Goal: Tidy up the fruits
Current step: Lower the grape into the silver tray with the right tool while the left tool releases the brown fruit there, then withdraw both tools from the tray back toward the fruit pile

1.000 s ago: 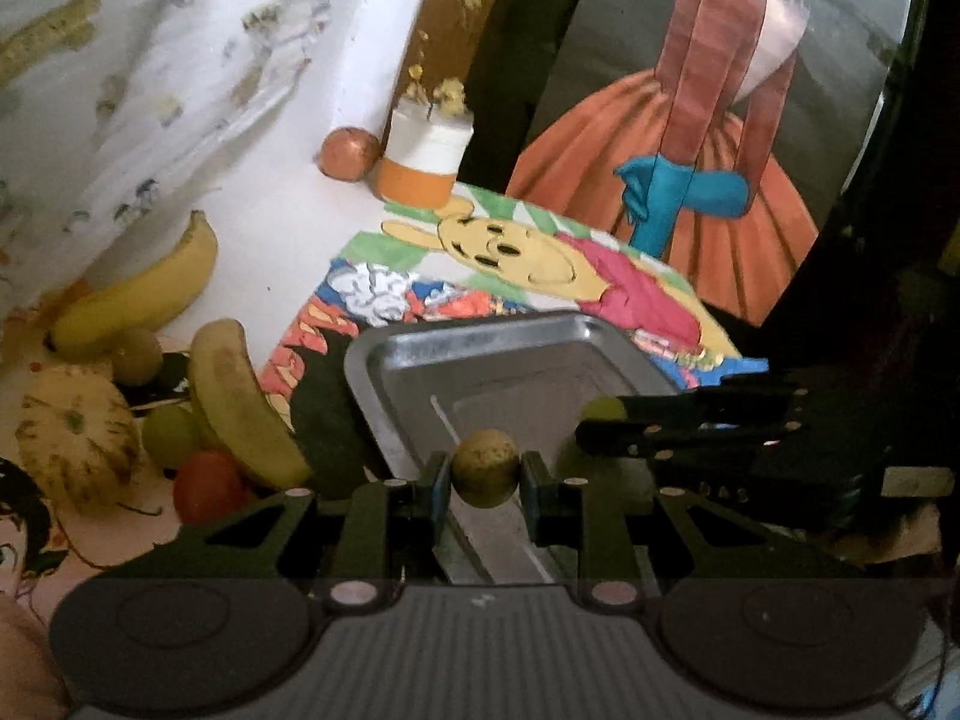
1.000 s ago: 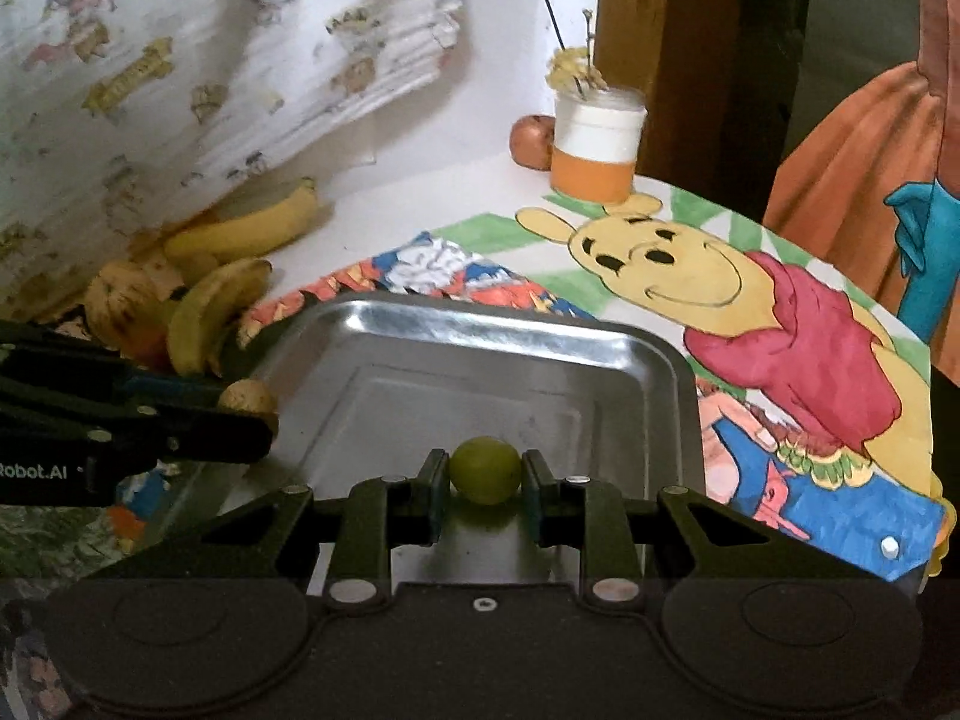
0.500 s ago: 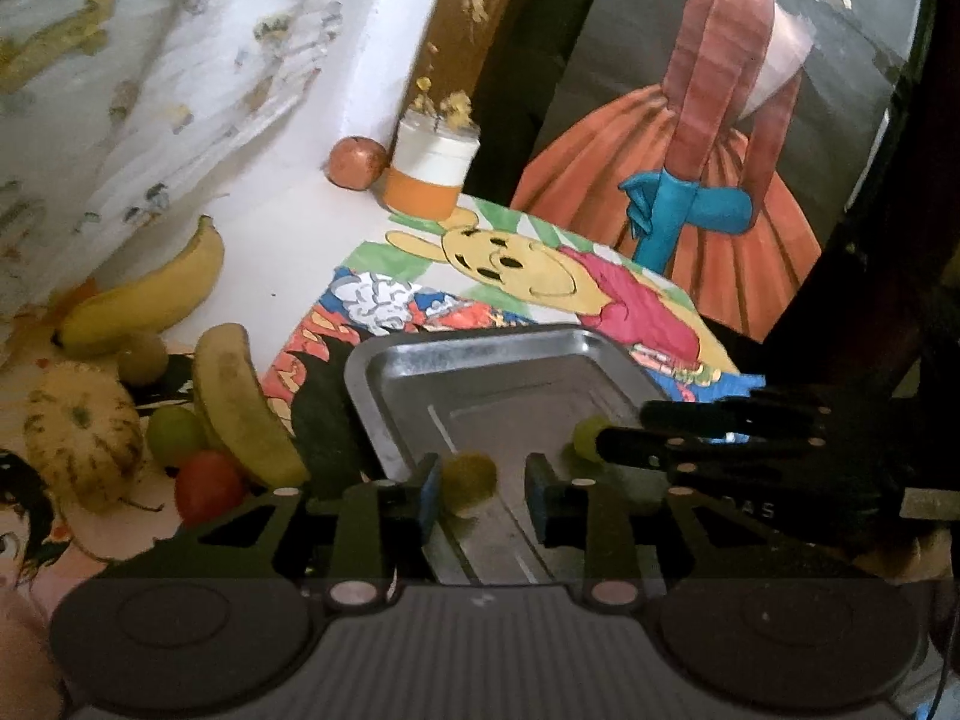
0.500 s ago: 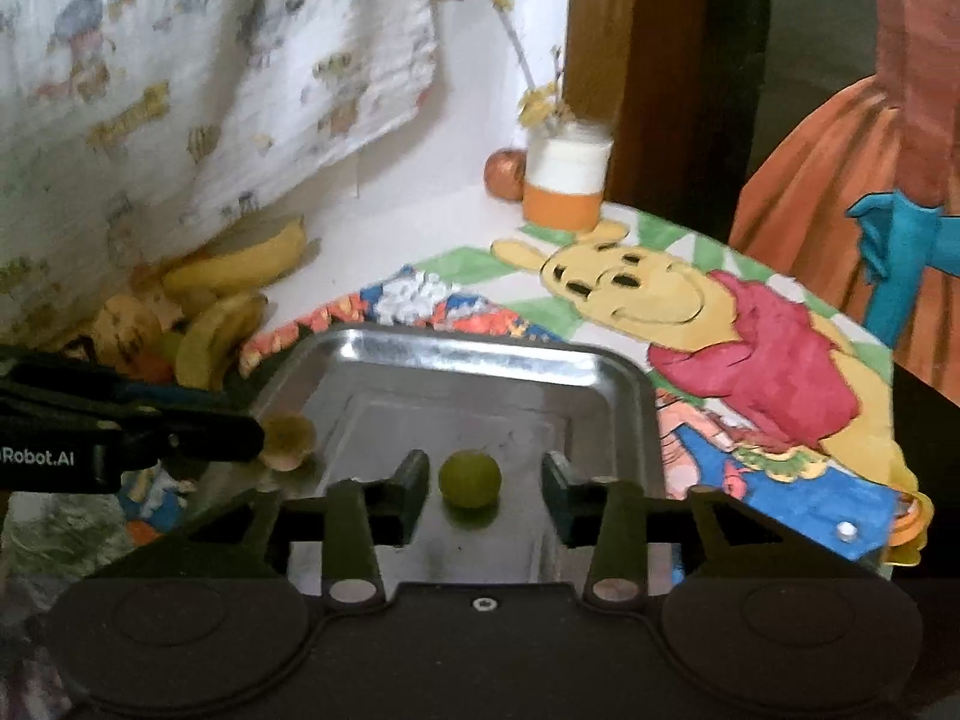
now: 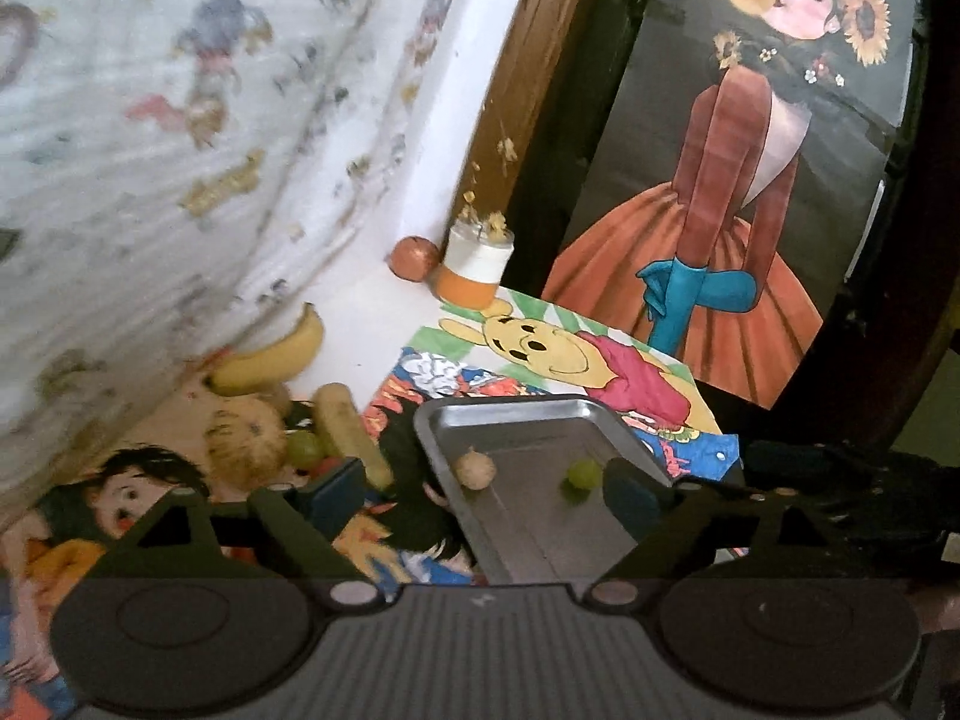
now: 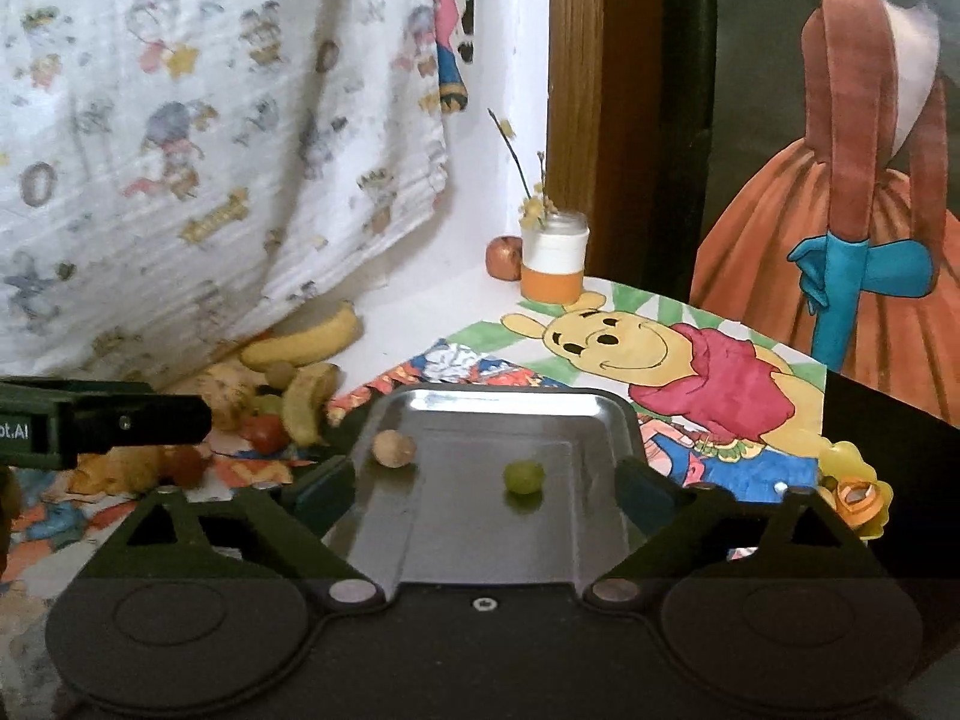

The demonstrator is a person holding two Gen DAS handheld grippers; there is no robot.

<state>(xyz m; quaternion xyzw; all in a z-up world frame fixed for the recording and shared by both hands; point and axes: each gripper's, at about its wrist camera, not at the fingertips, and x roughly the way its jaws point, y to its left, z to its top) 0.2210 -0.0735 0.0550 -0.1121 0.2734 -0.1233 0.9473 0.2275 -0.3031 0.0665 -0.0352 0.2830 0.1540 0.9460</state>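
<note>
Fruit now lies loose in the metal tray: a second ago each tool pinched one piece, and now my left gripper and right gripper both stand wide apart and empty. The brown fruit rests near the tray's left wall, the green fruit mid-floor. Two deliveries done, I judge; the bananas and others wait left. I read only "ot.AI" on the left tool.

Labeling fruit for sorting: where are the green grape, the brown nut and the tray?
Green grape (image 6: 524,476): right wrist view, its middle.
Brown nut (image 6: 393,448): right wrist view, its middle.
Tray (image 6: 498,399): right wrist view, far rim.
</note>
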